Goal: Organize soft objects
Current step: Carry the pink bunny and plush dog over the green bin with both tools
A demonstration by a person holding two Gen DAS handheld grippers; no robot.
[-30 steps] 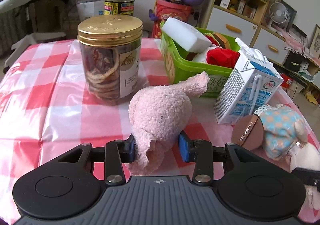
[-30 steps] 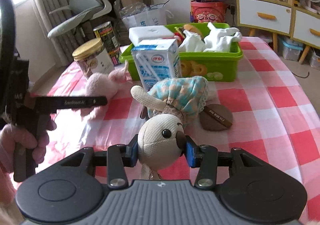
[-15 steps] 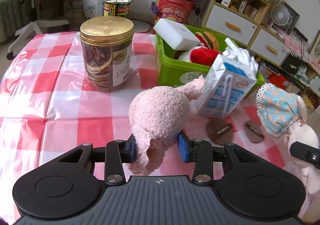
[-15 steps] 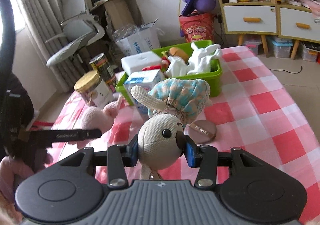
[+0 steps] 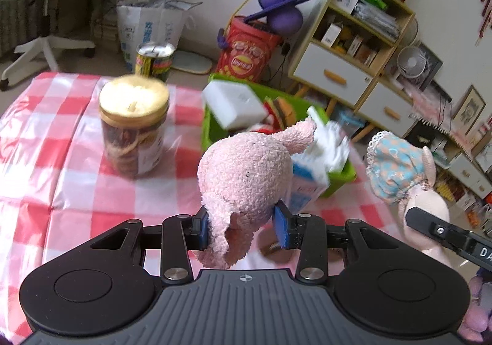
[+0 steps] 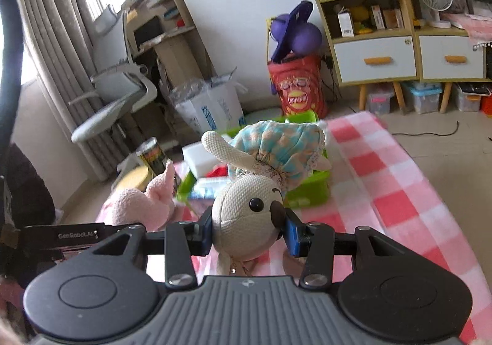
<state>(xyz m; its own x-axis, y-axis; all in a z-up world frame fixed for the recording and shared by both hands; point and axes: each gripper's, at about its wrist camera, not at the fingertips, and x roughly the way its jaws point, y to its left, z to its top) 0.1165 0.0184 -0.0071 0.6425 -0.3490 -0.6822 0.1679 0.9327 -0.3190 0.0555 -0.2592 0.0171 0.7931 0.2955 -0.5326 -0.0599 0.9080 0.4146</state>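
My left gripper (image 5: 243,229) is shut on a pink plush toy (image 5: 246,173) and holds it above the checked table. My right gripper (image 6: 249,233) is shut on the head of a cream rabbit doll (image 6: 246,213) in a blue floral dress (image 6: 279,145), also lifted. The doll shows at the right in the left wrist view (image 5: 399,166), and the pink plush shows at the left in the right wrist view (image 6: 141,206). A green basket (image 5: 341,176) with a white sponge block (image 5: 233,102) and other soft items stands beyond both toys.
A gold-lidded jar (image 5: 133,127) stands on the red-and-white tablecloth (image 5: 61,160) at the left. A blue-and-white milk carton (image 5: 307,182) stands in front of the basket. A tin can (image 5: 155,60), a chair and shelves lie beyond the table.
Both grippers have risen with their toys, so the table, jar and basket sit lower and farther in both views. The grips have not changed.
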